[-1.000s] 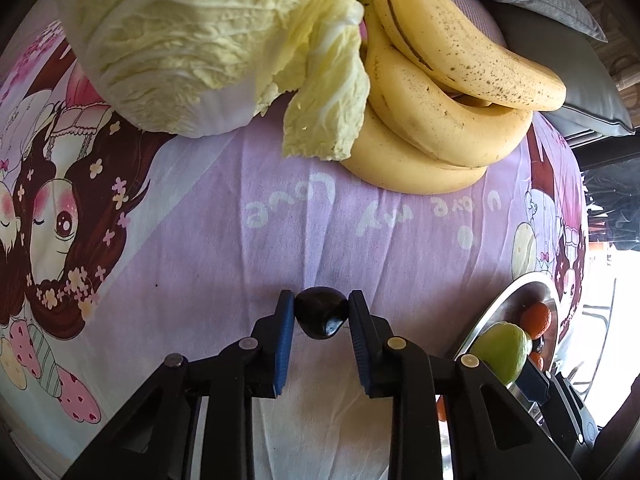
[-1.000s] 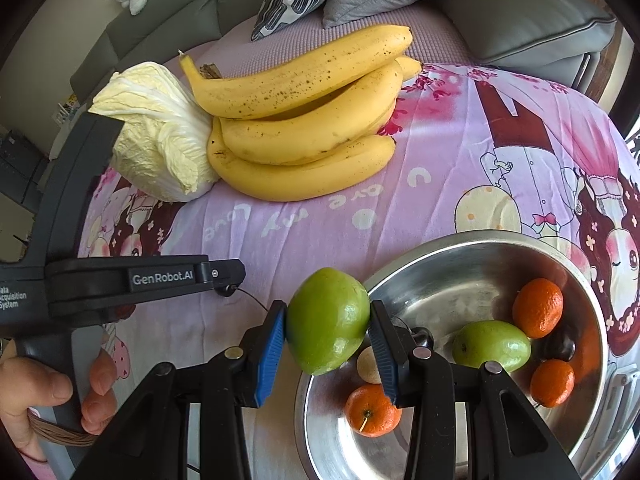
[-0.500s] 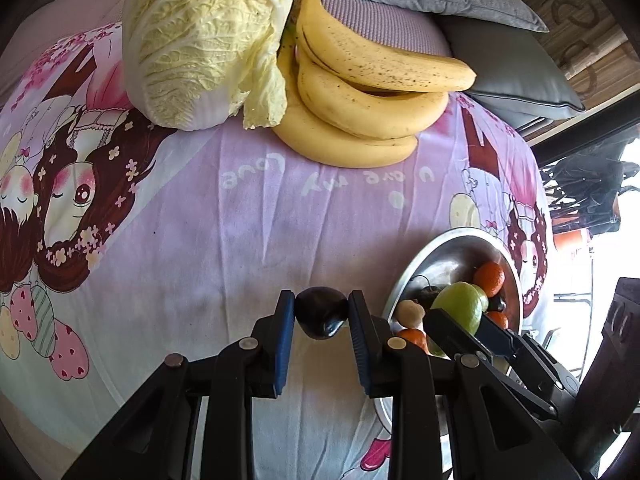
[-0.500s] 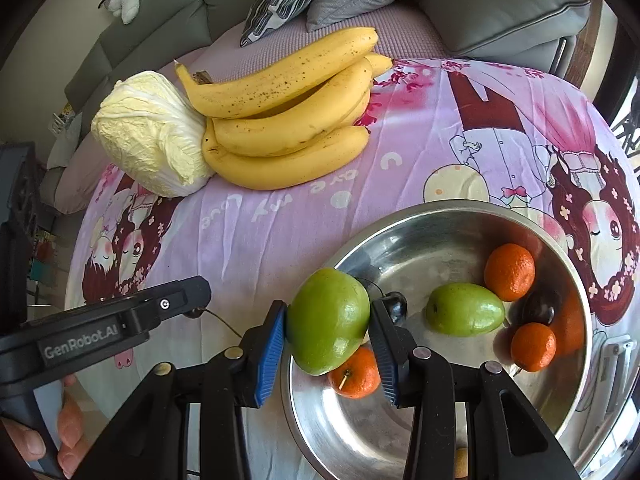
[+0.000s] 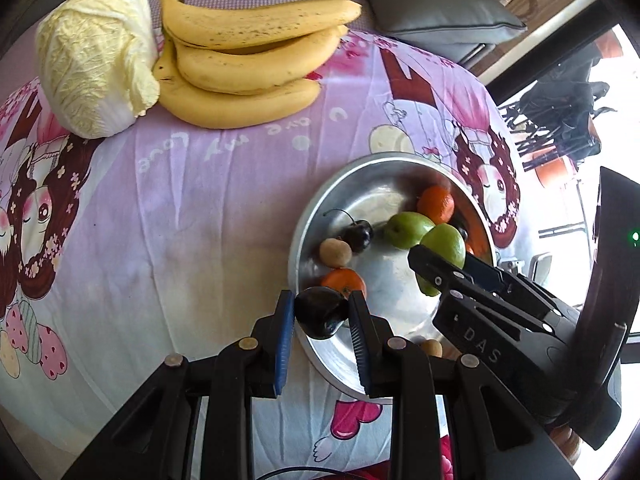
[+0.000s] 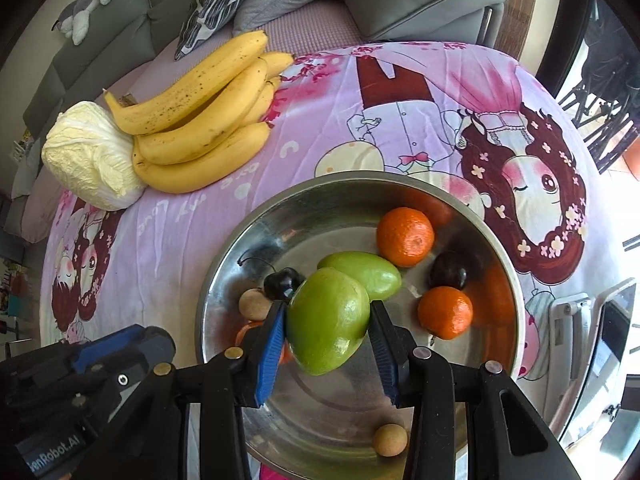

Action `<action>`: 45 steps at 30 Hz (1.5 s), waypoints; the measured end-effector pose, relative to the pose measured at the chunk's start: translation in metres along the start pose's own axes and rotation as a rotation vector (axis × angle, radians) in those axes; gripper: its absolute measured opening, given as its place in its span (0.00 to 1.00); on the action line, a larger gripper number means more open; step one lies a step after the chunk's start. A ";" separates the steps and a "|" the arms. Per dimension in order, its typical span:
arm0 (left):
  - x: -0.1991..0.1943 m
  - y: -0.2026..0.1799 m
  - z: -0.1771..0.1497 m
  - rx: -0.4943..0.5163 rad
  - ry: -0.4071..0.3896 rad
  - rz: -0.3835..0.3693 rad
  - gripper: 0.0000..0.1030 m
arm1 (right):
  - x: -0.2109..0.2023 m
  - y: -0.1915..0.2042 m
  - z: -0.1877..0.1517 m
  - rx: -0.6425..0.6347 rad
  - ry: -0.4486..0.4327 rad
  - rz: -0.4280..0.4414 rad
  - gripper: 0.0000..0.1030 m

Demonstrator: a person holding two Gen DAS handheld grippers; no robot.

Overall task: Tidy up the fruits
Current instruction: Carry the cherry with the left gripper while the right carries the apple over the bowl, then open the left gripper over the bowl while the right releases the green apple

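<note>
Step in hand, as judged: two fruits being brought to the bowl [image 6: 224, 248] for release.

Left gripper [image 5: 320, 312]: jaws nearly closed, clamped on a dark plum [image 5: 320, 313]. It hangs at the bowl's near rim, not clearly over the floor of the bowl.

Right gripper [image 6: 328, 328]: jaws partly spread, pads pressed on both sides of a green fruit [image 6: 329, 326]. It is held above the bowl interior, over the near-left part.

Already in the bowl: a second green fruit [image 6: 370, 272], two oranges [image 6: 405, 237], a cherry [image 6: 282, 282], a dark plum at the right, two small tan fruits, and another orange mostly hidden under the right gripper. Bananas [image 6: 200, 120] and cabbage [image 6: 90, 156] lie well apart on the cloth.

How it should be done well:
- Green fruit should be lowered close to the bare metal at the near centre before the jaws are opened; a drop from height is likely to roll it into the cherry or oranges.
- Plum should be carried further inward past the rim first; released where it is, it could fall on the rim and roll onto the cloth.
- The two grippers are close together; releases are better made one at a time so the fingers are not knocked.
</note>
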State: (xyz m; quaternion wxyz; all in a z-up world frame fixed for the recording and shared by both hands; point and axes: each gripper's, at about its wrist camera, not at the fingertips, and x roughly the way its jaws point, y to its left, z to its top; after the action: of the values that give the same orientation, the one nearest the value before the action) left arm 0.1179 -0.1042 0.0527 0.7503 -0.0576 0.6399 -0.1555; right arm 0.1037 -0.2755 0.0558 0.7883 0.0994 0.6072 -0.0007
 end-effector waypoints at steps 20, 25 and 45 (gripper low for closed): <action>0.030 -0.048 -0.026 0.093 0.101 0.027 0.28 | 0.014 -0.035 -0.011 0.048 0.071 -0.016 0.43; 0.039 -0.044 -0.028 0.077 0.121 0.047 0.28 | 0.019 -0.034 -0.011 0.045 0.082 -0.012 0.43; 0.058 -0.016 -0.042 0.000 0.146 0.030 0.28 | 0.042 -0.013 -0.020 0.013 0.135 -0.041 0.43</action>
State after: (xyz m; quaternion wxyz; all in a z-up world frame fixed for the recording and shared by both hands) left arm 0.0816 -0.1327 -0.0051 0.7040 -0.0367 0.6936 -0.1481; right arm 0.0941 -0.2799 0.0092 0.7446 0.0918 0.6610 -0.0139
